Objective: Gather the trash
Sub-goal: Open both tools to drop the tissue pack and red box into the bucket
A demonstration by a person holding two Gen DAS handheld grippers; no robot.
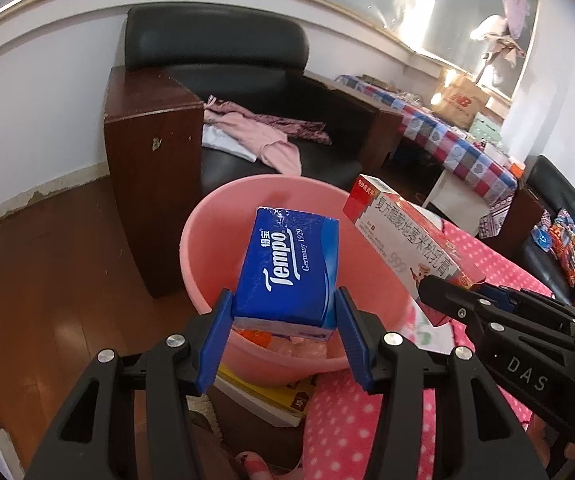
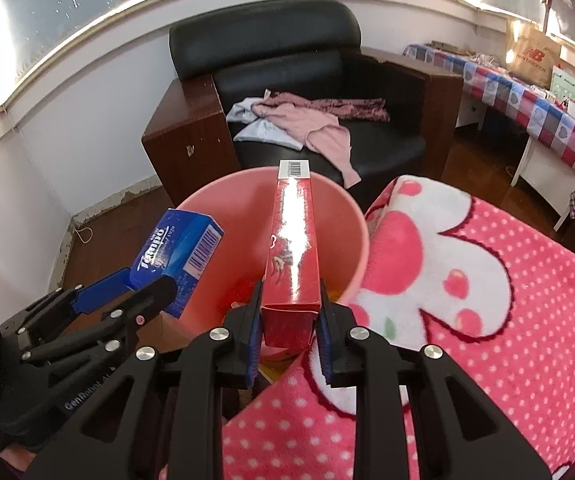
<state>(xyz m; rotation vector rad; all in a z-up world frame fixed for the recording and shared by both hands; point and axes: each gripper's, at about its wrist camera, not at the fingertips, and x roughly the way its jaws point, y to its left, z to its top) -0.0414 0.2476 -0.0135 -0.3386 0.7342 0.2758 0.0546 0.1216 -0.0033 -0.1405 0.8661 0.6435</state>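
A blue Tempo tissue pack point(image 1: 293, 268) sits clamped between the blue pads of my left gripper point(image 1: 285, 304), held above the pink plastic bin point(image 1: 207, 216). From the right wrist view the same tissue pack point(image 2: 179, 252) hangs over the left rim of the pink bin point(image 2: 351, 220). My right gripper point(image 2: 290, 308) is shut on the near end of a long red ointment box point(image 2: 293, 240), which reaches out over the bin's mouth. In the left wrist view that red box point(image 1: 403, 236) hovers past the bin's right rim. Some orange and pale scraps lie in the bin's bottom.
A black armchair point(image 2: 319, 92) with pink clothes point(image 2: 319, 124) stands behind the bin. A pink dotted blanket point(image 2: 487, 300) lies on the right. A table with a checked cloth point(image 1: 459, 148) lines the far wall. A yellow and white flat box point(image 1: 263, 396) lies under the bin.
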